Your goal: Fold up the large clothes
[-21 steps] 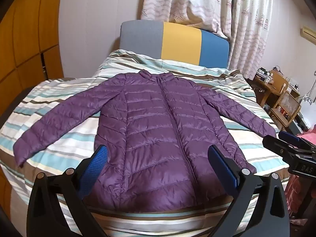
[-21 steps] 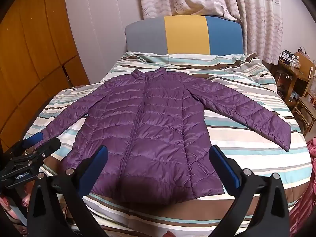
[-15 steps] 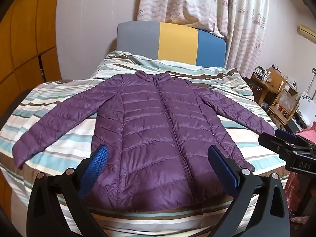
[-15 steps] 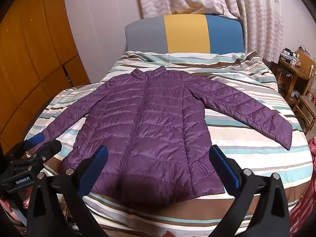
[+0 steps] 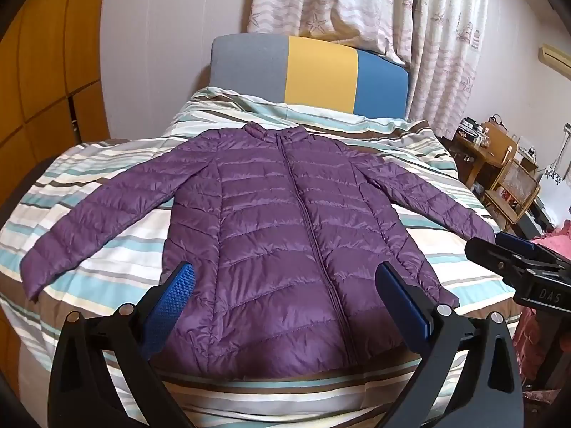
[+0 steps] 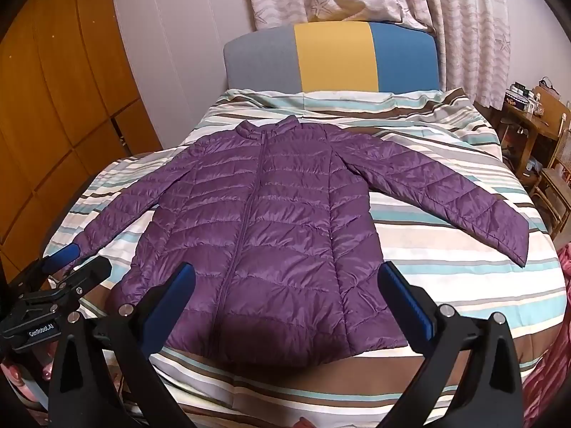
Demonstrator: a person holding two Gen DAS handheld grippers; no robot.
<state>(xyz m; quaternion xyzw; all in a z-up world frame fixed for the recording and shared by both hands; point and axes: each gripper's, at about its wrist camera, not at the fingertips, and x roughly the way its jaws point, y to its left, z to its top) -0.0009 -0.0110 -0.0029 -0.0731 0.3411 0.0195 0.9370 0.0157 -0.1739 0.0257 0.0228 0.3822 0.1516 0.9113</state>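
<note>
A purple quilted jacket (image 5: 285,235) lies flat, front up and zipped, on the striped bed (image 5: 107,256), sleeves spread to both sides. It also shows in the right wrist view (image 6: 271,235). My left gripper (image 5: 285,296) is open and empty, held above the jacket's hem. My right gripper (image 6: 285,296) is open and empty, also above the hem. In the left view the right gripper (image 5: 517,260) shows near the right cuff. In the right view the left gripper (image 6: 67,271) shows near the left cuff.
A headboard (image 5: 307,71) in grey, yellow and blue stands at the far end under curtains (image 5: 357,7). Wooden wardrobe doors (image 6: 53,107) line the left. A wooden desk and chair (image 5: 499,171) stand to the right. Pink fabric (image 5: 549,246) lies at the bed's right.
Both grippers have drifted slightly, so the jacket sits a little differently in each view. The jacket has not moved and both grippers stay open.
</note>
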